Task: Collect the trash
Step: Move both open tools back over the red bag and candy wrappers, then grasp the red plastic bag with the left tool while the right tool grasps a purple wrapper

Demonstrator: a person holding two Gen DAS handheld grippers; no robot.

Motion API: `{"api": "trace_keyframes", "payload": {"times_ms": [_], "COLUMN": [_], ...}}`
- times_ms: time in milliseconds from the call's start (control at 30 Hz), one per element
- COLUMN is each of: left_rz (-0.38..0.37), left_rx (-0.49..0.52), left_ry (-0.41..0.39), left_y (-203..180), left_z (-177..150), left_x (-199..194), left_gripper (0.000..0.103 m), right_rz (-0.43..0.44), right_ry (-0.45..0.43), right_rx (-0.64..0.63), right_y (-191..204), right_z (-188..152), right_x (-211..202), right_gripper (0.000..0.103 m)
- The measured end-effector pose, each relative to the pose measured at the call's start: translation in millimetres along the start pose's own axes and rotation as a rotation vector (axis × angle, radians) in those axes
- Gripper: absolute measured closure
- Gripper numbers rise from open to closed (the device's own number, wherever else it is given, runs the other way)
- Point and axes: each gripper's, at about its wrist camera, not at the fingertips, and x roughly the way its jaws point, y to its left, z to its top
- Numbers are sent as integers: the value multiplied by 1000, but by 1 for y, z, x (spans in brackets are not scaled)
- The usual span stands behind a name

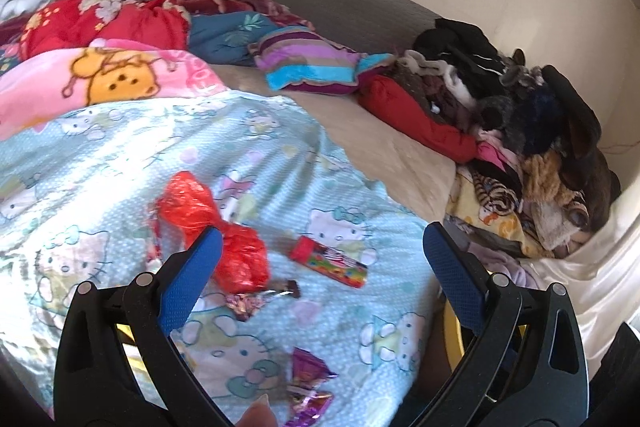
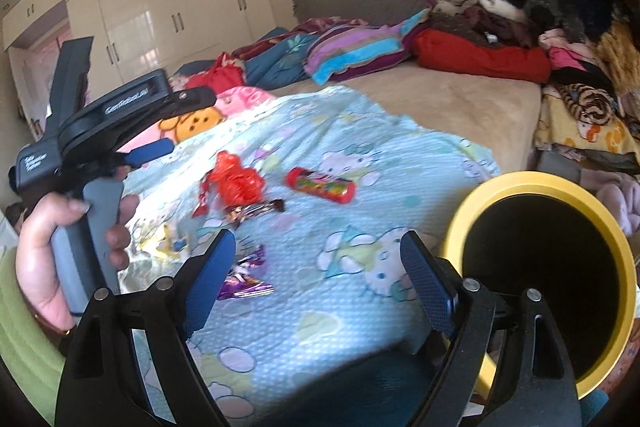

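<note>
Trash lies on a light blue Hello Kitty sheet (image 1: pixel 120 155): a crumpled red plastic bag (image 1: pixel 216 227), a red candy tube (image 1: pixel 328 261), a dark foil wrapper (image 1: pixel 256 301) and a purple wrapper (image 1: pixel 308 383). My left gripper (image 1: pixel 322 263) is open and empty, hovering above the red bag and tube. In the right wrist view the same bag (image 2: pixel 236 183), tube (image 2: pixel 320 185) and purple wrapper (image 2: pixel 246 275) show. My right gripper (image 2: pixel 318 267) is open and empty near the bed's front edge. A yellow-rimmed bin (image 2: pixel 472 211) stands to its right.
A striped pillow (image 1: pixel 308 63), red and pink blankets (image 1: pixel 100 27) and a pile of clothes (image 1: pixel 520 131) crowd the back and right of the bed. The left gripper with the holding hand (image 2: pixel 80 187) is at the left of the right wrist view. White wardrobes (image 2: pixel 160 7) stand behind.
</note>
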Motion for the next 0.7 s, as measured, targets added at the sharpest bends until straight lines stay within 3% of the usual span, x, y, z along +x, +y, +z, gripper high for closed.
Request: {"api": "trace_keyframes", "payload": {"times_ms": [567,700], "left_rz": [58,36], "left_rx": [-163,-206], "left_ry": [71,117], "left_y": [75,84], "left_z": [-9,-15], "left_x": [29,44], "left_gripper": [11,23], "right_rz": [47,59], "right_ry": [132,178], "right_rx": [-46,-20], "right_y": [38,40], "right_z": [-13,-16], "right_x": [64,81], "right_gripper": [21,21]}}
